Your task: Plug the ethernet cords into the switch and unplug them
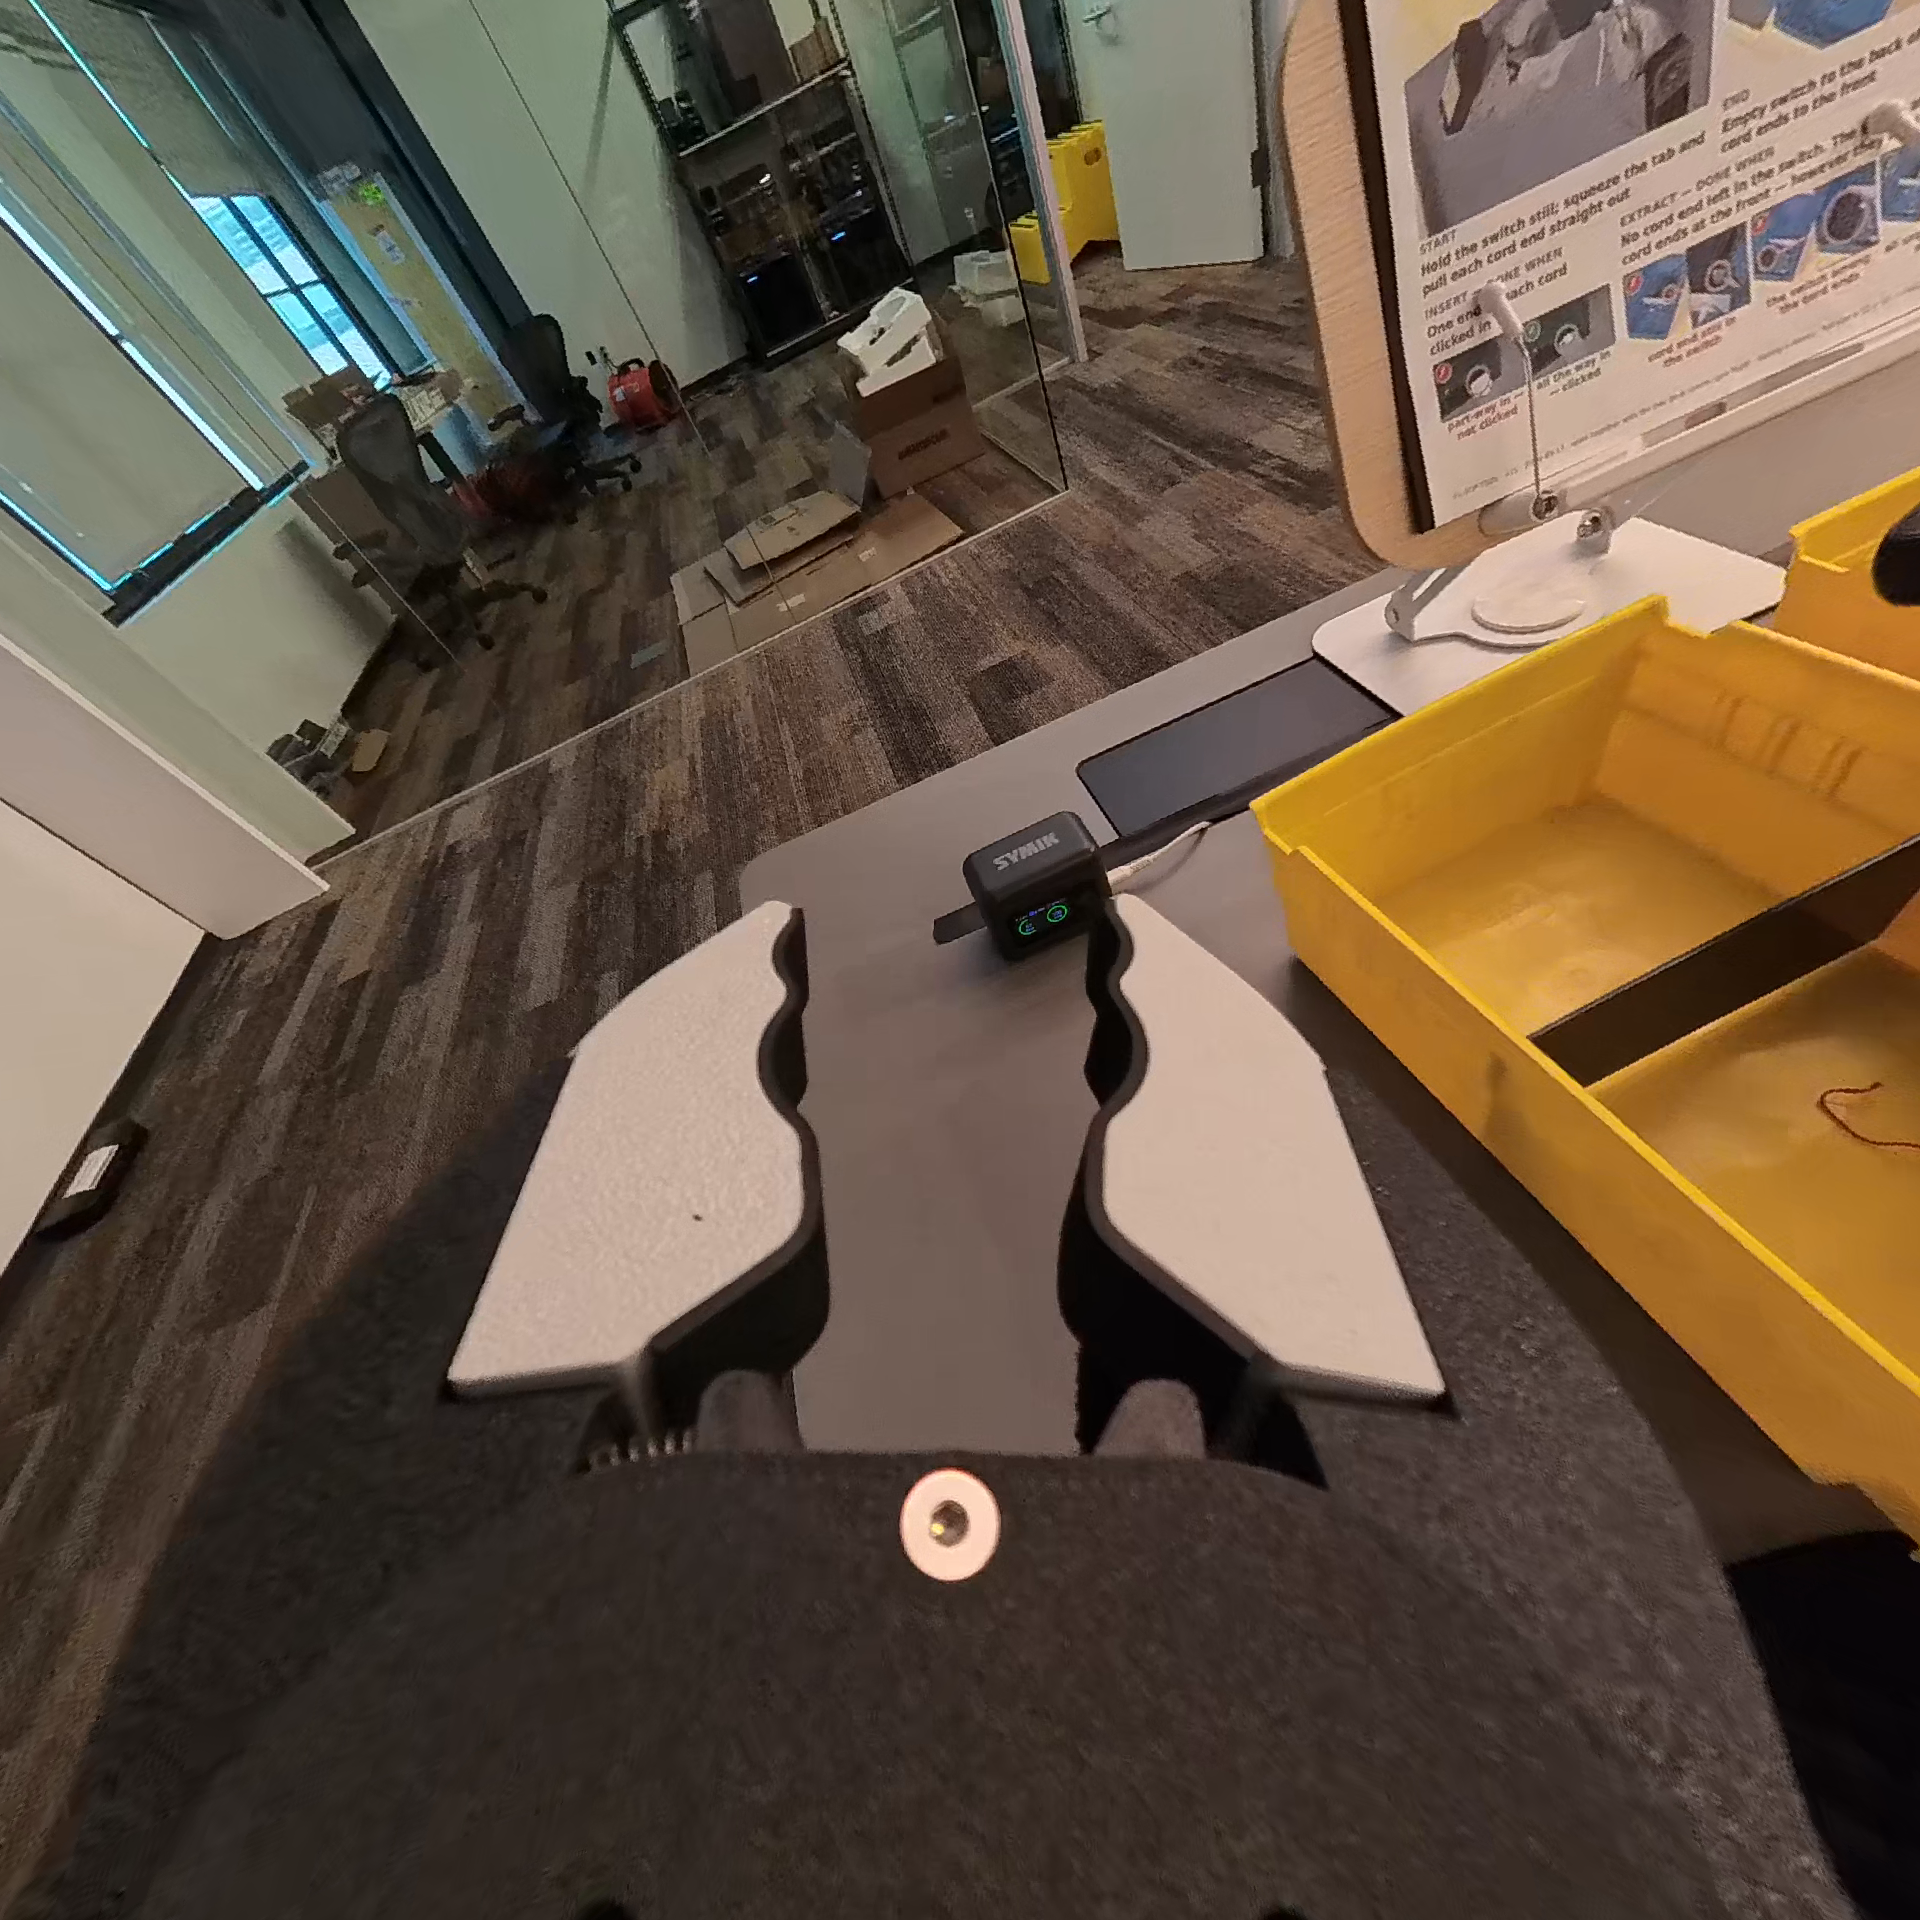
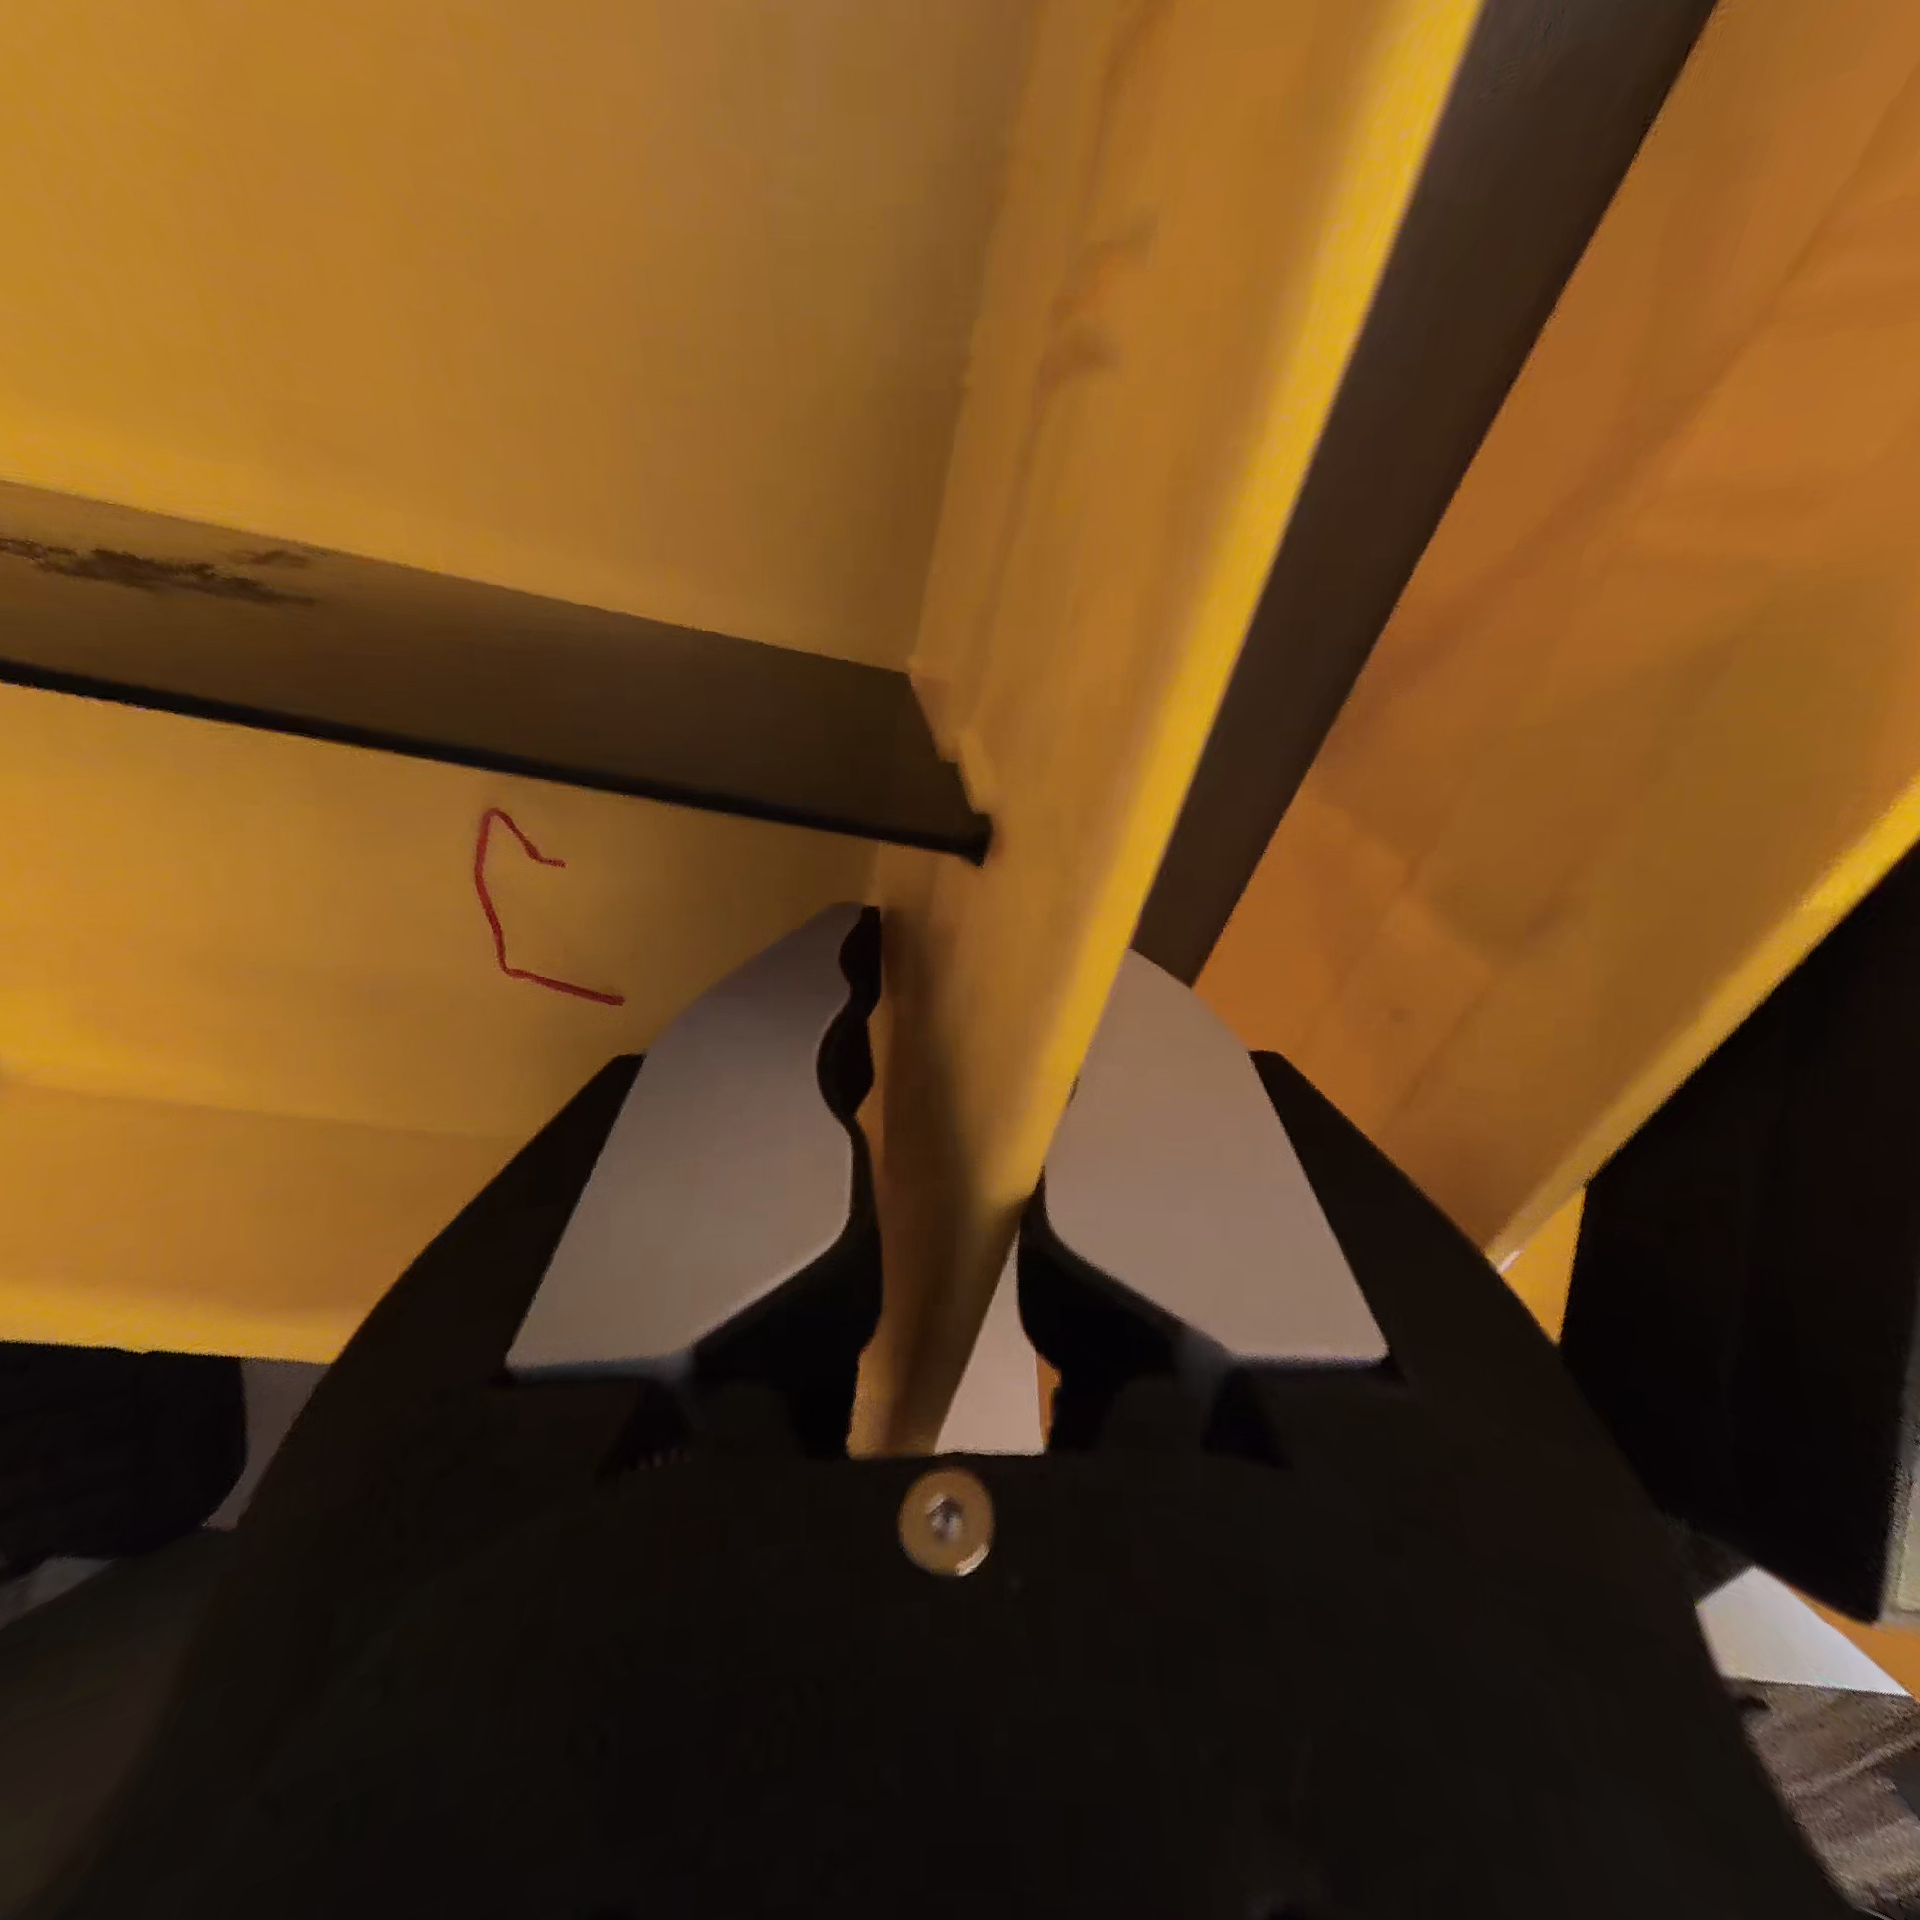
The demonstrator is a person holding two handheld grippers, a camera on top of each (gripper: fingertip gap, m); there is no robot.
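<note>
The left hand-held gripper (image 1: 945, 935) is hovering open over the dark counter (image 1: 935, 1143), near a small black cube-shaped device (image 1: 1029, 883). The right hand-held gripper (image 2: 992, 940) is clamping the yellow plastic bin's side wall (image 2: 997, 831).

The open plastic bin (image 1: 1351, 925) on the right is bright yellow, with a flat black divider panel (image 1: 1704, 966) across it and a thin red thread (image 2: 509, 925) on its yellow floor. The smooth tabletop (image 1: 935, 1143) is dark charcoal. On it, far from the camera, the small cube-shaped device (image 1: 1029, 883) is black with green glowing rings. The patterned carpet (image 1: 520, 883) on the left runs in brown, grey and tan streaked blocks. The flat gripper finger plates (image 1: 665, 1164) are pale grey, edged black.
</note>
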